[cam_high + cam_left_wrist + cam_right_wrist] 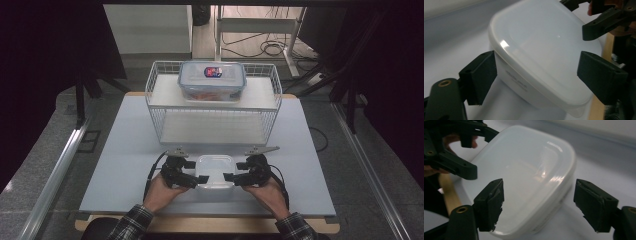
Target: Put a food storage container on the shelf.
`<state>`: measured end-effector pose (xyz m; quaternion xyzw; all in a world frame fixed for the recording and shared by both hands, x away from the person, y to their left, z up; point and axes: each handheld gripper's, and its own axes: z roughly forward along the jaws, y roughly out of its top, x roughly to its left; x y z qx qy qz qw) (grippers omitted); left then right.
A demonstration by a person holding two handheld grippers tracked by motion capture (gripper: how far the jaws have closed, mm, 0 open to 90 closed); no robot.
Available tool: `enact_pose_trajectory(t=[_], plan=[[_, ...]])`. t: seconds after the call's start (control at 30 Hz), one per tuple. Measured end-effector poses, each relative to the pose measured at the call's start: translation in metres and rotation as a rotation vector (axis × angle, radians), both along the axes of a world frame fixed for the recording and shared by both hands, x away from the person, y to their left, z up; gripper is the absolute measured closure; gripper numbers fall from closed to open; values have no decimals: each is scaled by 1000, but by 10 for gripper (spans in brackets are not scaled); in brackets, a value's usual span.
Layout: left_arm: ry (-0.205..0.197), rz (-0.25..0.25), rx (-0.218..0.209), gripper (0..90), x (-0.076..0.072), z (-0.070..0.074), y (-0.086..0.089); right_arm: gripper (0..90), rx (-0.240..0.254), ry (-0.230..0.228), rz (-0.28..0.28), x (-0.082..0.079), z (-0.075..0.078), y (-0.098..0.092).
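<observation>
Near the front edge of the pale grey tabletop [125, 165]: a white translucent lidded plastic box [215, 171], contents not discernible, flanked by left tongs [192, 178] and right tongs [231, 177]. Both tongs agape, jaws straddling the box's ends without pressing. Farther back, inside a white wire basket [155, 82]: a clear clip-lid container [212, 81] with something orange within.

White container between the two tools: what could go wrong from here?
1. The white container has a smooth, rounded lid. Each tool, left tool and right tool, straddles an end with its jaws apart, so a grip may slide off.
2. It sits near the table's front edge; an uneven squeeze could push it toward the person.
3. The wire rack stands close behind, limiting lift room.
</observation>
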<state>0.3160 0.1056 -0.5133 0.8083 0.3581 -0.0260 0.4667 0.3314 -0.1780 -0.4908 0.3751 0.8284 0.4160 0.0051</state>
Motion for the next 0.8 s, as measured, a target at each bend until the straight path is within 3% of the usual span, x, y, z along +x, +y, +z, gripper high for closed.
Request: enact_pose_trajectory(t=[0.07, 0.2, 0.3, 0.37, 0.47, 0.6, 0.7, 0.8], plan=[[15, -5, 2, 169, -3, 1, 0, 275, 20, 46, 14, -3, -1, 1], [29, 3, 12, 244, -15, 4, 3, 338, 8, 61, -2, -11, 3, -1], [-15, 37, 30, 402, -25, 11, 8, 463, 18, 80, -40, -18, 7, -5], [-21, 58, 40, 513, -27, 16, 9, 559, 14, 72, -77, -23, 11, -7], [-38, 105, 14, 605, -28, 16, 12, 649, 12, 67, -103, -26, 17, -10], [-73, 163, 8, 720, -30, 19, 14, 771, 50, 60, -133, -27, 19, -12], [-60, 189, -8, 780, -29, 17, 16, 781, 22, 4, -138, -28, 19, -9], [-45, 204, -27, 782, -29, 15, 17, 778, 24, -6, -144, -28, 19, -7]])
